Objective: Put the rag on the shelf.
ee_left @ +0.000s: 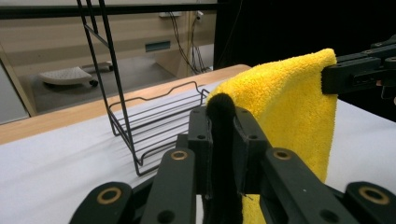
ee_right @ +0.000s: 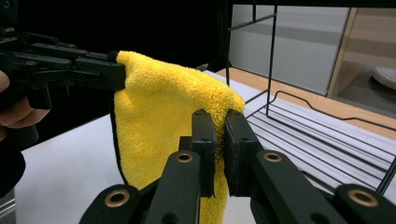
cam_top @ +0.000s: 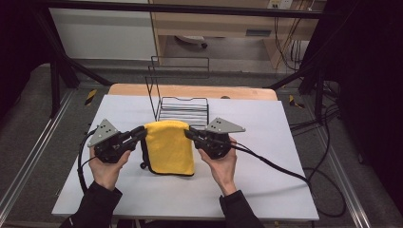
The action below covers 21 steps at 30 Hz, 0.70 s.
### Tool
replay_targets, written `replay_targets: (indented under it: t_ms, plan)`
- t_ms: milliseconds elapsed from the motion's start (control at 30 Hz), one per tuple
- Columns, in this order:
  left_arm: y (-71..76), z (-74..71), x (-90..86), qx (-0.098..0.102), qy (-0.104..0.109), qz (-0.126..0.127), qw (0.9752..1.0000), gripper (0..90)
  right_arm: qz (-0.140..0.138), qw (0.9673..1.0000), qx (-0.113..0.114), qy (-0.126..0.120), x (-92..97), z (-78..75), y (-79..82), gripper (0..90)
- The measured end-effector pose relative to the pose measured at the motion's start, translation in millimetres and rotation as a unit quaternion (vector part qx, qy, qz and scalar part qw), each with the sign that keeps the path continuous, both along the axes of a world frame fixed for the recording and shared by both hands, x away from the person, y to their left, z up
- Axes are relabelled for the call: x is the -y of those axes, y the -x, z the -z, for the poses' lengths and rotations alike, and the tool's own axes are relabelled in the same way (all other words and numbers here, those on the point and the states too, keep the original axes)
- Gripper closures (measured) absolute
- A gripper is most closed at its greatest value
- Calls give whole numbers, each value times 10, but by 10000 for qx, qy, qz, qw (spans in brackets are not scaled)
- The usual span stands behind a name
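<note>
Pinching the yellow cloth by its two upper corners, both claws are sitting closed on the fabric — the left claw is gripping the corner on the person's left, and the right claw is gripping the opposite one. In the left gripper view the left claw is showing its jaws drawn together, with only the cloth's dark-edged corner squeezed between them, while the yellow cloth is stretching away toward the other claw at the frame's right edge. In the right gripper view the right claw is likewise clamping a yellow fold, its jaws standing nearly together, and the yellow cloth is hanging between it and the far claw. Held this way, the cloth is hanging as a folded sheet over the white tabletop, its top edge running level from claw to claw and its longer side dropping straight down; in the high view its lower edge is lying close to the tabletop, though I cannot tell whether it is touching. Just behind the cloth, a black wire rack is standing on the tabletop, its upright frame rising at the back.
</note>
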<state>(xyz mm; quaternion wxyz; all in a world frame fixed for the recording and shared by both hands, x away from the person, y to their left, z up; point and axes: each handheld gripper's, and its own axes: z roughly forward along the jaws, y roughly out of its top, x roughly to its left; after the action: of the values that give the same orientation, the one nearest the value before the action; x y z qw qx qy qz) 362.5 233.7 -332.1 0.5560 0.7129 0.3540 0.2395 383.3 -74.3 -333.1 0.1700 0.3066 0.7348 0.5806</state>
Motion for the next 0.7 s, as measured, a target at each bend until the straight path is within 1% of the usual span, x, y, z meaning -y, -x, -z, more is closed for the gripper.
replay_targets:
  t_ms: [133, 333, 467, 567, 700]
  plan:
    - [0, -45, 6, 81, 20, -1, 10000, 790, 5, 10000, 78, -3, 7, -65, 12, 843]
    - [15, -126, 18, 253, 36, -25, 9997, 792, 19, 9998, 200, -22, 14, -160, 28, 845]
    - [13, -178, 31, 327, 113, -31, 9994, 792, 58, 9995, 311, -7, 17, -227, 36, 845]
    - [14, -224, 51, 425, 122, -39, 9990, 792, 102, 9992, 392, -22, 25, -276, 40, 845]
    - [16, -280, 62, 507, 167, -50, 9986, 792, 133, 9987, 498, -45, 37, -335, 50, 845]
